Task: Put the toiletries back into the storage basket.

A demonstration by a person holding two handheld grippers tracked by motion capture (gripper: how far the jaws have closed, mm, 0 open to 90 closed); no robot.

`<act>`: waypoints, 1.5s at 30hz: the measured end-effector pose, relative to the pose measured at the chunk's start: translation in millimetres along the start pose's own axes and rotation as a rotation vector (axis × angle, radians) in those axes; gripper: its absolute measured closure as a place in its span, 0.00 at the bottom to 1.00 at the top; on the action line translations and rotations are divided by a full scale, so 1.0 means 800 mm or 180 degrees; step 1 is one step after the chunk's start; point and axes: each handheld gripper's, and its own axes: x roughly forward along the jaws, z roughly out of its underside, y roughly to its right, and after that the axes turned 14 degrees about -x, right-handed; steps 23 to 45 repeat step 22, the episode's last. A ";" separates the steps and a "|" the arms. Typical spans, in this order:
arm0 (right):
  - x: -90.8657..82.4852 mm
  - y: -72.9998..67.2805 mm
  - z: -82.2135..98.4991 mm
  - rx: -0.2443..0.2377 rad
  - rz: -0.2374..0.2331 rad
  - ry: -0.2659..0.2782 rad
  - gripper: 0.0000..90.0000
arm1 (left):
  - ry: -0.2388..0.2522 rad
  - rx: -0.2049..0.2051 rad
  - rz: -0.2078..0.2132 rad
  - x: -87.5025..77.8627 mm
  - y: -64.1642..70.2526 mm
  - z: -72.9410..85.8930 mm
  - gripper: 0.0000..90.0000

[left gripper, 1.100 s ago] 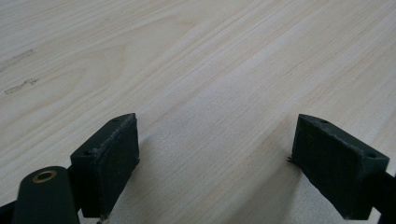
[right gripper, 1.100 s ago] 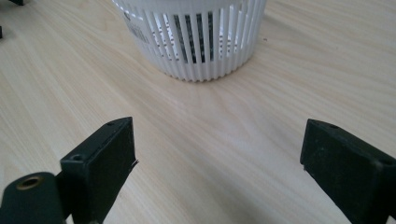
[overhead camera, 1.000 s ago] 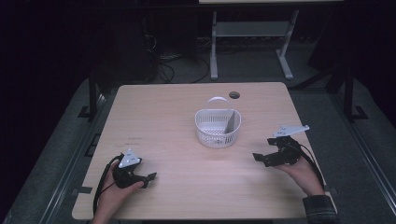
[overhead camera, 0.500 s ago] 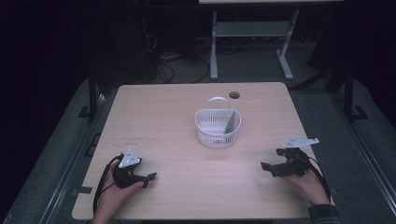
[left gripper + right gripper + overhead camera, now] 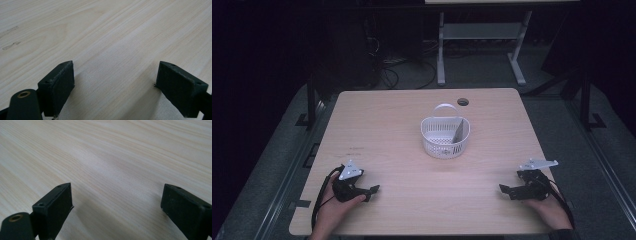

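Right gripper (image 5: 509, 190) withdrew to lower right, well clear of your basket (image 5: 445, 136); both grippers released, left gripper (image 5: 371, 190) idle.

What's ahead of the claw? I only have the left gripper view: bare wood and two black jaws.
Observer: The high view shows a white basket near the table's middle, farther from the person than both claws.
Operator: Anything in it?
Observer: A divider splits it in two; I can make out nothing in either compartment, though the picture is small.
Operator: Where's the other claw?
Observer: The right claw is low over the table near its right front corner, jaws wide apart with nothing between them, like the left claw at the left front.
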 end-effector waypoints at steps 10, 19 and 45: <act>0.002 -0.008 0.012 -0.0109 0.0274 0.0129 0.10 | 0.0000 -0.0001 0.0001 0.000 0.000 0.000 0.15; 0.002 -0.009 0.015 -0.0112 0.0290 0.0187 0.09 | 0.0001 0.0000 -0.0001 0.000 0.000 0.000 0.15; 0.002 -0.008 0.015 -0.0101 0.0301 0.0180 0.08 | 0.0000 0.0000 -0.0001 0.000 0.000 0.000 0.15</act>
